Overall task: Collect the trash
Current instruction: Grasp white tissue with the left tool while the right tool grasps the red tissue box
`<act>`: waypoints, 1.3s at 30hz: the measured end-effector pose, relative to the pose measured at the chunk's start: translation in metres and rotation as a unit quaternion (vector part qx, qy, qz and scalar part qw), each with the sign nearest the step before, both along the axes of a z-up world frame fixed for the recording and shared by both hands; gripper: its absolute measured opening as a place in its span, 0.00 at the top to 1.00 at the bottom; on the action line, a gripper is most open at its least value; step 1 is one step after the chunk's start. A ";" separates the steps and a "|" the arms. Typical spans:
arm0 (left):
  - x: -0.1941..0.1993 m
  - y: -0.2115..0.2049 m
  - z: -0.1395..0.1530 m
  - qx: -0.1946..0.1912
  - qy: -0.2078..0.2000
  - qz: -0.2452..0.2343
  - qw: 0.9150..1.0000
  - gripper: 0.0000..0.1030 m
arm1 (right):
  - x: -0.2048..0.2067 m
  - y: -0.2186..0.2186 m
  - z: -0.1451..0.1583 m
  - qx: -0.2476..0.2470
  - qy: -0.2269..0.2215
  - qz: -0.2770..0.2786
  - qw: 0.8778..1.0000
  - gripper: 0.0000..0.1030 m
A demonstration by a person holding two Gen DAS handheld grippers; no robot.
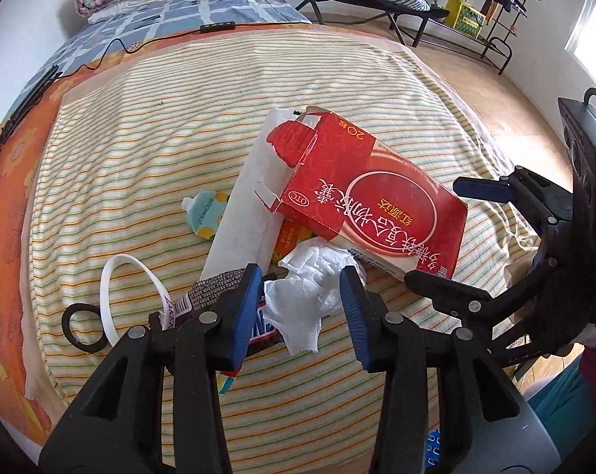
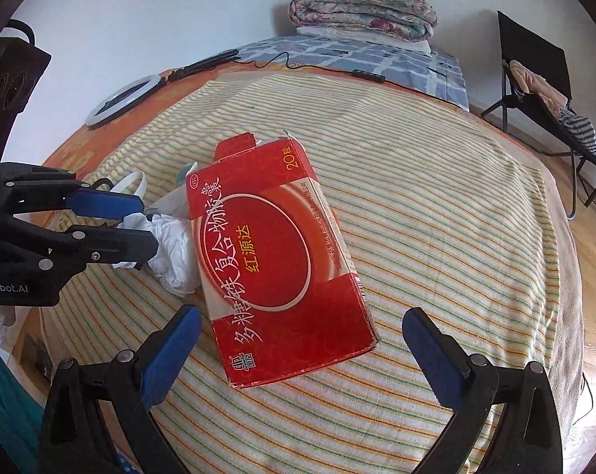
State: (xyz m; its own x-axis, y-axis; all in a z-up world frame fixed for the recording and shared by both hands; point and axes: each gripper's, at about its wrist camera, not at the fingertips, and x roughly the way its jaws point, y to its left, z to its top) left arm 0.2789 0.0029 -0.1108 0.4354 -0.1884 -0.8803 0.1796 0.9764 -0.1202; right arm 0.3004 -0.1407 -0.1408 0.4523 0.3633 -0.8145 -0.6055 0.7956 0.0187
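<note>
a striped blanket (image 2: 436,205) is spread over an orange flowered sheet (image 1: 6,213) on the bed. a folded quilt (image 2: 363,12) is stacked at the far end, with a ring light (image 2: 120,98) and a black cable (image 1: 112,45) laid near the edge. a folding chair (image 2: 542,91) is draped with clothes.

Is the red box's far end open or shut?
Open: on the red box the far end flaps are splayed out and torn, showing white inner card.
</note>
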 end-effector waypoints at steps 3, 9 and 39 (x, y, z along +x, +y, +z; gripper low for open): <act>0.006 0.001 -0.008 -0.006 0.012 0.001 1.000 0.62 | 0.004 0.002 -0.005 -0.002 0.004 0.003 1.000 0.00; 0.007 -0.004 -0.010 -0.010 0.006 -0.008 1.000 0.79 | 0.006 0.011 -0.012 -0.013 0.000 0.012 1.000 0.00; -0.048 0.012 0.060 -0.044 -0.074 0.015 0.996 0.90 | -0.025 -0.028 0.034 0.040 -0.034 -0.037 0.998 0.18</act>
State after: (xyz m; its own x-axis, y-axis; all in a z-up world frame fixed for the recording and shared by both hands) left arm 0.2305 0.0146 -0.0509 0.5649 -0.2465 -0.7875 0.1729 0.9685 -0.1791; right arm 0.2756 -0.1688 -0.1068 0.5339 0.3891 -0.7507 -0.5474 0.8357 0.0438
